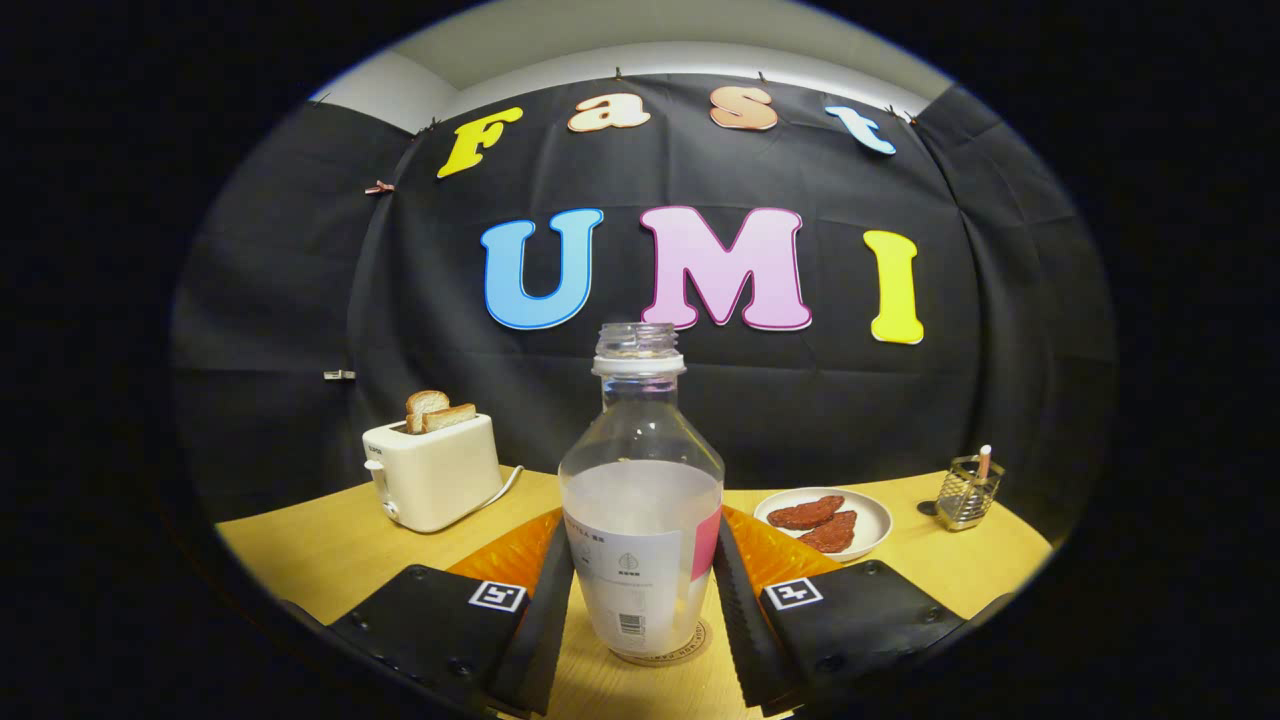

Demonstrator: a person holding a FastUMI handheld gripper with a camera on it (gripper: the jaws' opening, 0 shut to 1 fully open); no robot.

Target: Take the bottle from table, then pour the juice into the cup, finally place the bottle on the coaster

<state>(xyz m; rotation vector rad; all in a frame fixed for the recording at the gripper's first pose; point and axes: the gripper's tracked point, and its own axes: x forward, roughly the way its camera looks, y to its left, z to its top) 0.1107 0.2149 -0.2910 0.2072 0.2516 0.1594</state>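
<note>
A clear plastic bottle (641, 520) with no cap stands upright between my fingers, about half full of pale, cloudy juice. Its base rests on a round cork coaster (692, 650) on the wooden table (330, 560). My gripper (643, 545) is shut on the bottle: the left finger (545, 620) and the right finger (742, 620) each lie against a side of its lower body, over the white label. The bottle's back and most of the coaster are hidden.
A cream toaster (435, 482) with two bread slices stands beyond the fingers to the left, its cord trailing on the table. To the right sits a white plate (872, 512) with dark red slices, and further right a small wire holder (966, 492).
</note>
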